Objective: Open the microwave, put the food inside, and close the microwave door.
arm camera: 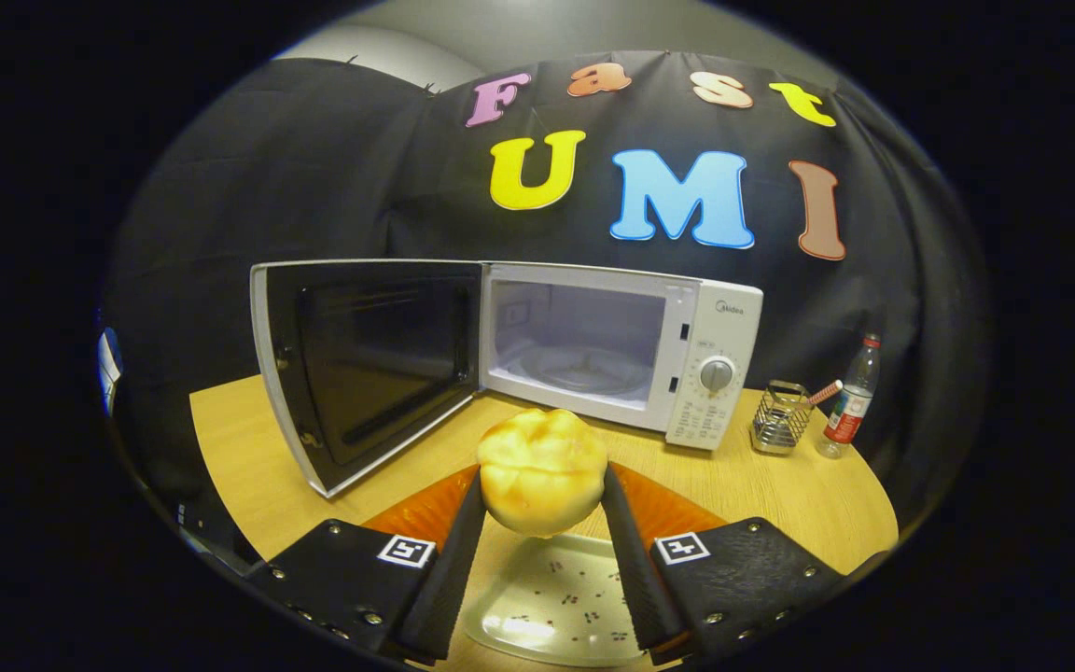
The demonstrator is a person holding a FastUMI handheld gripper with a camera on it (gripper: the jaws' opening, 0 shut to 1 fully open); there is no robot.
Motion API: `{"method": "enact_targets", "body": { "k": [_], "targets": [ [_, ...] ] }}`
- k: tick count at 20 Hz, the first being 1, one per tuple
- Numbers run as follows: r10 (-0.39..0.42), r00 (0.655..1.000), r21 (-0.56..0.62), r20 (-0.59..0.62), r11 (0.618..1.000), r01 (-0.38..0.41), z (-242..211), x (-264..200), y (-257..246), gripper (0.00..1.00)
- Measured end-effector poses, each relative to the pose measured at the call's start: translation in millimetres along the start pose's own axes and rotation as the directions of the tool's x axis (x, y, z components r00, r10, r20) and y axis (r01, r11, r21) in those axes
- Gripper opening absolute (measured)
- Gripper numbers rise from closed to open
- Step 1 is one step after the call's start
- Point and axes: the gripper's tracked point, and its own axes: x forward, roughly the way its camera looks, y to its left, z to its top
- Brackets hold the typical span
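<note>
your gripper (542,490) is clamped on the bun (543,471) across its middle, lifted above the plate (551,607) before the open microwave (612,350); it looks light and probably squashy, so hold the sides gently.

**Surfaces and finishes**

The bench (761,485) looks like pale wood-grain laminate, matt. The microwave (715,373) has a smooth white plastic-looking shell; its open door (369,364) carries a dark glossy pane. The bun (542,471), pressed between both fingers of the hand-held gripper (542,523), has a shiny, cracked crust. Below lies a glossy white plate (556,607). Near the bench's right edge stand a wire metal holder (778,425) and a clear plastic bottle (850,401).
</note>
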Motion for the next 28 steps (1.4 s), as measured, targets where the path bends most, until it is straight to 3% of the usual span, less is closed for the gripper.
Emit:
{"method": "enact_targets", "body": {
  "k": [7,12,15,20,22,24,28],
  "targets": [
    [0.0,1.0,0.03,0.015,1.0,-0.001,55.2,78.5,11.9,0.71],
    [0.006,1.0,0.235,-0.03,0.972,0.001,68.9,144.2,23.2,0.71],
    [-0.07,0.997,0.273,0.026,0.96,0.061,85.0,184.6,9.7,0.71],
    [-0.129,0.992,0.421,0.002,0.9,0.116,77.0,255.2,-5.2,0.71],
    [-0.188,0.982,0.45,-0.024,0.875,0.179,66.4,280.6,-19.8,0.71],
    [-0.248,0.968,0.5,-0.043,0.833,0.236,56.7,303.3,-35.9,0.71],
    [-0.281,0.957,0.603,-0.077,0.751,0.269,40.4,338.0,-48.4,0.71]
  ]
}}
